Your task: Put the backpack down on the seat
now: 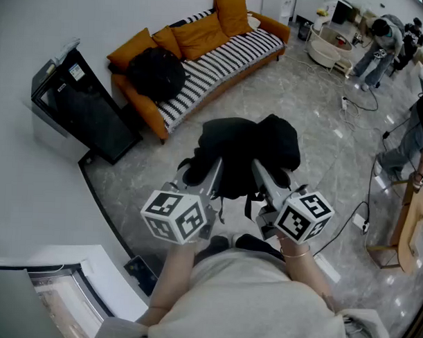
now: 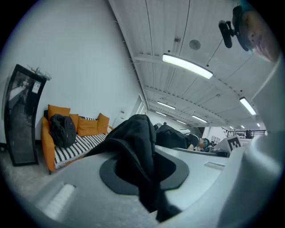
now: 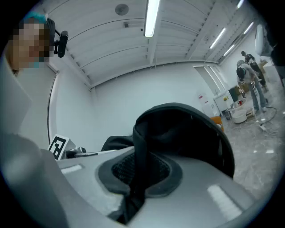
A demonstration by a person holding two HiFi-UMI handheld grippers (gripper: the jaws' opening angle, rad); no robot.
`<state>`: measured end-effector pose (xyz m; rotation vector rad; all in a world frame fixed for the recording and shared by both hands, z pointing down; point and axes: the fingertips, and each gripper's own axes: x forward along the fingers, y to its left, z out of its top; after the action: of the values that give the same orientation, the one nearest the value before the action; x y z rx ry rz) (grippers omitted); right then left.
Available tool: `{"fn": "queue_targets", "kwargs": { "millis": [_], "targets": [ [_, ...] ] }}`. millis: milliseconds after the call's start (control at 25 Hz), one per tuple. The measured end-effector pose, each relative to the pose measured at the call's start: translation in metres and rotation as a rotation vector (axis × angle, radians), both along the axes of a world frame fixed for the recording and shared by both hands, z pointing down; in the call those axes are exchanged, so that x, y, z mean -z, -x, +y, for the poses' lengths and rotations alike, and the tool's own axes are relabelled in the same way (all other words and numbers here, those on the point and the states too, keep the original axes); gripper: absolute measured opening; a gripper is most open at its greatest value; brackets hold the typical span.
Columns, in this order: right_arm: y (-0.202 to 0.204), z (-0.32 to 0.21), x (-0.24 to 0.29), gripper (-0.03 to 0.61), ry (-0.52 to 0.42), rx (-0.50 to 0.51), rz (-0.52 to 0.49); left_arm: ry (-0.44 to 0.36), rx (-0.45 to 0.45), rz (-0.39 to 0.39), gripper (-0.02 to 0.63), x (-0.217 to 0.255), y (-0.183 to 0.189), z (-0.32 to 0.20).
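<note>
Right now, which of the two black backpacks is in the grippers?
The backpack hanging over the floor, clamped by the left gripper and right gripper. The other backpack sits untouched on the striped sofa.

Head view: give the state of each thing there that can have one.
backpack, held off the floor by both grippers, not yet on the seat.
left gripper, shut on backpack fabric.
right gripper, shut on a backpack strap.
second backpack, lying on the sofa.
sofa, striped seat bare beside the second backpack.
</note>
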<state>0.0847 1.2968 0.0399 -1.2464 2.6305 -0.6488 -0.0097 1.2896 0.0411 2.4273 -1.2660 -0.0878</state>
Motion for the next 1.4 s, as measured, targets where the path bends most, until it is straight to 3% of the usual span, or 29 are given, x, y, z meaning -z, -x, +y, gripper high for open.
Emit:
{"fn": "queue_targets", "kwargs": {
  "millis": [440, 600, 800, 1120, 1400],
  "targets": [
    [0.023, -0.006, -0.005, 0.029, 0.005, -0.012, -0.012, -0.006, -0.011, 0.023, 0.067, -0.004, 0.024, -0.006],
    [0.033, -0.015, -0.011, 0.029, 0.034, -0.023, -0.055, -0.021, -0.031, 0.016, 0.067, -0.007, 0.033, -0.015],
    [0.039, -0.036, -0.027, 0.029, 0.077, -0.017, -0.025, 0.008, -0.046, -0.005, 0.067, -0.020, 0.033, -0.035],
    [0.018, -0.131, -0.050, 0.029, 0.102, -0.016, -0.056, 0.036, -0.027, -0.004, 0.067, -0.043, 0.015, -0.130],
    [-0.016, -0.250, -0.029, 0.029, 0.076, 0.025, -0.059, 0.008, -0.001, -0.010, 0.067, -0.023, -0.018, -0.246]
  ]
}}
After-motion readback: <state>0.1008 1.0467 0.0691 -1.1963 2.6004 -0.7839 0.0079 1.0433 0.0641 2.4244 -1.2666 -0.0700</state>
